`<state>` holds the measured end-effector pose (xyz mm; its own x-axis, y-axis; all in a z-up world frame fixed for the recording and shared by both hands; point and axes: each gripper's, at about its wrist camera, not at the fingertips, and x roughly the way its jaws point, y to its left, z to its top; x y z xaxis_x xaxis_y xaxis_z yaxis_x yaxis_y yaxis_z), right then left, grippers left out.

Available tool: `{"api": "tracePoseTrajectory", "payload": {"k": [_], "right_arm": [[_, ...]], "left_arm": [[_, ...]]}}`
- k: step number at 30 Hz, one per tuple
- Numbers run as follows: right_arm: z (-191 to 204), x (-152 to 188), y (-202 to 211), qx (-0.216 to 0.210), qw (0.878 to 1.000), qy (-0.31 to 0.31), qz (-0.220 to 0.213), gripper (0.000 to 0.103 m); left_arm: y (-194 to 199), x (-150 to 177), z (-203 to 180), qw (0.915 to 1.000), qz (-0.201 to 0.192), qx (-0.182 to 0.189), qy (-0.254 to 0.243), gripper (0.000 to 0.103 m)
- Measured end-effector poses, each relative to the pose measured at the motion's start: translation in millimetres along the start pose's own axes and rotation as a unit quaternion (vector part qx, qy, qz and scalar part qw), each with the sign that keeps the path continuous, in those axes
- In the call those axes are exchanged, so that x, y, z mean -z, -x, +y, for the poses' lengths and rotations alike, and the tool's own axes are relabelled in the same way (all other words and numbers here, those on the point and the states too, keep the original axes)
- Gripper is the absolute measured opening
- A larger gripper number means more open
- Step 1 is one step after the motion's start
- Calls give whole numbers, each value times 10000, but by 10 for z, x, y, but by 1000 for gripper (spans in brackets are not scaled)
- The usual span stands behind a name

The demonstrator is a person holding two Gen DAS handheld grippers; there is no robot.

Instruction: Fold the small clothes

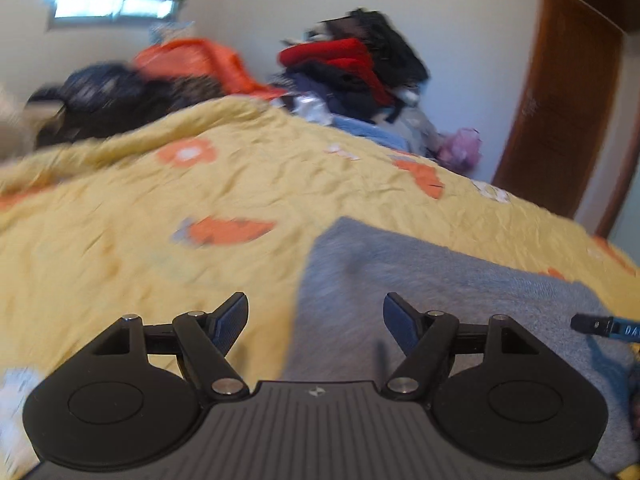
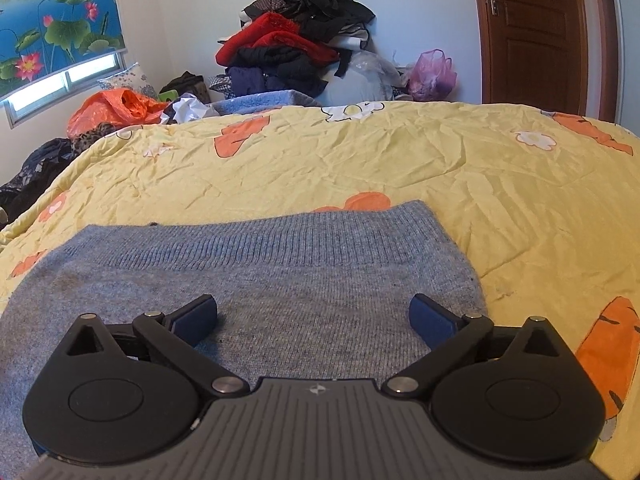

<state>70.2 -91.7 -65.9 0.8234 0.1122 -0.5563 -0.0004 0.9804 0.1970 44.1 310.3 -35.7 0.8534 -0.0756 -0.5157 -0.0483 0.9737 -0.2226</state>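
Hovering over a blue-grey knitted woollen garment point(image 2: 256, 280) spread flat on a crumpled yellow quilt printed with orange carrots and white flowers point(image 2: 500, 184), I hold both tools low and empty. My right gripper point(image 2: 314, 322) has its jaws spread wide above the middle of the knit, clasping nothing; the ribbed band point(image 2: 280, 236) runs across the far edge, just ahead of my blue pads point(image 2: 196, 318). My left gripper point(image 1: 316, 322), seen through a motion-blurred lens, is likewise spread wide, poised over the garment's left border where grey wool meets yellow cloth. A dark tip of the other tool shows at the right margin of that view.

By my reckoning the piece is light, soft and limp, with a fuzzy surface that should grip well against rubber pads rather than slide. It will sag and stretch if lifted from a single point, so I would pinch it at two matching spots: the corners of the ribbed band, where the knit looks thicker and firmer, or both side edges. The loose quilt beneath could be caught along with it, so a shallow bite seems wise.

A heap of dark and red clothes point(image 2: 296, 40) rests against the far wall.
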Motion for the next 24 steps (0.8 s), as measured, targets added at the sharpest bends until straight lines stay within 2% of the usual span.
{"api": "tracePoseTrajectory", "payload": {"k": [2,4,7,13,16,21,22,24], "right_arm": [[-2,1,5,-7,10000,-11,-8,102],[-1,2,7,-3,10000,-10,-10,102],[0,1,8,6,10000,-5,-9,102],[7,5,22,32,10000,-3,-22,102],[9,11,35,38,10000,-18,-39,102],[10,10,36,39,10000,-18,-39,102],[10,10,36,40,10000,-18,-39,102],[10,10,36,39,10000,-19,-40,102]], "left_arm": [[118,44,275,9978,158,15,647,75],[228,125,490,9917,319,132,1237,75],[353,215,619,9835,398,345,1733,75],[283,331,448,9739,766,835,1964,75],[287,375,354,9753,773,894,1868,75],[297,420,389,9677,839,1086,2117,73],[296,425,418,9646,835,1115,2238,70],[268,438,478,9597,912,1055,2441,41]]}}
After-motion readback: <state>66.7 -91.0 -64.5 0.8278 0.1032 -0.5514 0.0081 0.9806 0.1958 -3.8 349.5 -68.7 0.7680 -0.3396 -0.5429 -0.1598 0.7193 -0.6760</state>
